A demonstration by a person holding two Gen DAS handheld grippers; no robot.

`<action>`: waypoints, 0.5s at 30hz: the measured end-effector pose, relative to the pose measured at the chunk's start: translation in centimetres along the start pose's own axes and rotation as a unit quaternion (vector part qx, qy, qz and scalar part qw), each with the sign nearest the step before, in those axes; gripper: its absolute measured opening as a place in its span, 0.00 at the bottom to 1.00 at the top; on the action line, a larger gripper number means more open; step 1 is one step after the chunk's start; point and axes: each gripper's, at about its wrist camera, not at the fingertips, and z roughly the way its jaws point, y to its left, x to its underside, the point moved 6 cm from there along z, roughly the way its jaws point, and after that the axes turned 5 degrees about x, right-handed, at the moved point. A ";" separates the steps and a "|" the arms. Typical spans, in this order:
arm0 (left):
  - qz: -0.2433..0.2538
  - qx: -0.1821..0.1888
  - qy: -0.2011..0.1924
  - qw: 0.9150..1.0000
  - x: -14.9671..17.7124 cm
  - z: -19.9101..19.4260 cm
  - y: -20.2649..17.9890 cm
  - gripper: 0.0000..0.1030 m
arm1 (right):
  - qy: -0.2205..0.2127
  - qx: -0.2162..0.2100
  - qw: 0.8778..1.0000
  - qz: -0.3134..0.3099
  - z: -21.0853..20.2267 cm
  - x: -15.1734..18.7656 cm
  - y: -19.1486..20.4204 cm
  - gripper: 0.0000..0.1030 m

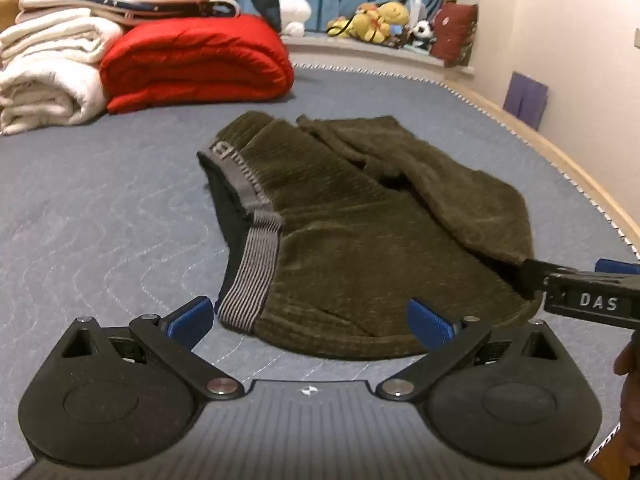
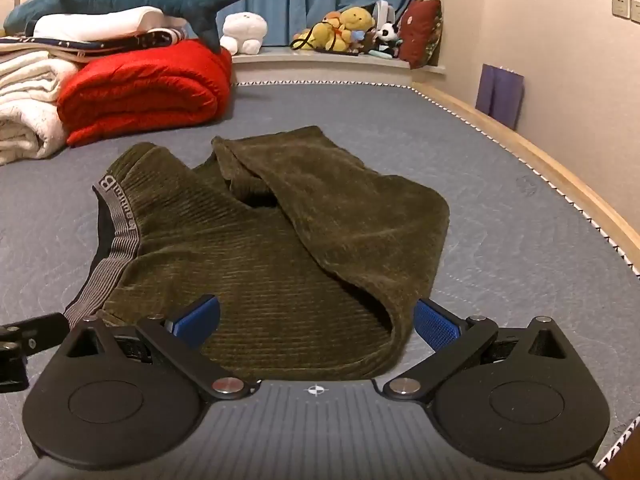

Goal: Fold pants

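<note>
Olive pants (image 1: 360, 248) are lying folded on the grey bed (image 1: 100, 220), the left tool (image 1: 310, 322) hovering spread wide at their near edge, the right tool (image 1: 580, 292) reaching in beside them.

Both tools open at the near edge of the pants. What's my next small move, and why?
Probably ease both forward and close on the near edge: the left tool by the striped waistband, the right tool at the folded corner. The olive pants lie loosely doubled, so another fold seems due.
</note>
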 end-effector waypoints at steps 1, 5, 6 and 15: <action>-0.015 0.011 -0.025 1.000 0.6 -0.6 0.4 1.00 | -0.001 0.005 1.000 -0.004 -0.1 0.0 -0.1 0.99; -0.027 0.017 -0.033 0.999 1.0 -0.5 1.3 1.00 | -0.004 0.013 1.000 -0.007 -0.6 0.2 -0.2 0.99; -0.026 0.013 -0.030 0.999 1.0 -0.4 1.3 1.00 | 0.002 0.014 1.000 -0.006 -0.7 0.2 -0.1 0.99; -0.037 0.025 -0.010 0.999 0.7 0.3 1.4 1.00 | 0.026 -0.002 1.000 0.007 0.0 -0.4 0.1 0.99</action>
